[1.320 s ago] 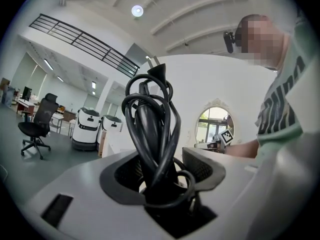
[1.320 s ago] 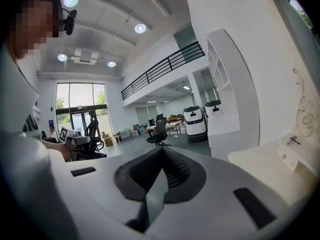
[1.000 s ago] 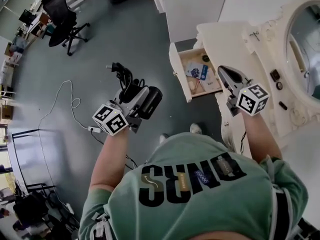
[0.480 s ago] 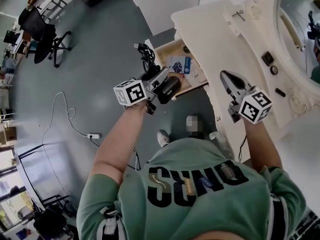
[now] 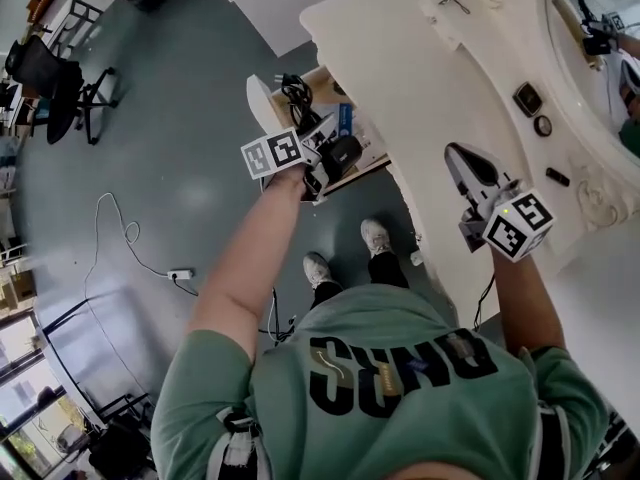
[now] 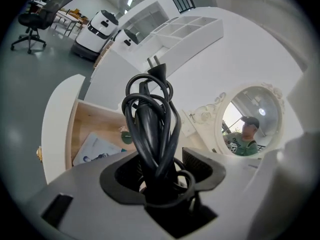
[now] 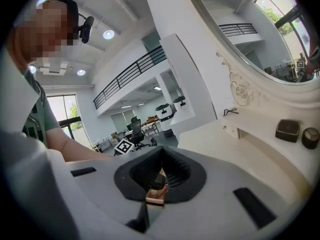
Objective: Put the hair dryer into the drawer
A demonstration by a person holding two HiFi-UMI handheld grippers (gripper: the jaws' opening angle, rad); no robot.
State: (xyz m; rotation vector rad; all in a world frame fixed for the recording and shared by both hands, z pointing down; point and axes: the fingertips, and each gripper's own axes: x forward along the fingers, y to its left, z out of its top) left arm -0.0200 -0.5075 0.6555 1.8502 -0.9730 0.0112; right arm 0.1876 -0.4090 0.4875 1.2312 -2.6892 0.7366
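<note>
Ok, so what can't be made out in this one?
- Hair dryer body: the left gripper view shows only its coiled cord; the left gripper itself hides the rest.
- Drawer contents: in the head view the gripper and dryer cover much of them; in the left gripper view the cord blocks the right side.
- Small dark items below the mirror: too small to name in the head view.

Bright, even ceiling light; sharp pictures with strong fisheye bending at edges.

Drawer (image 6: 95, 119) open; booklet (image 6: 97, 151) covers pt of floor.
</note>
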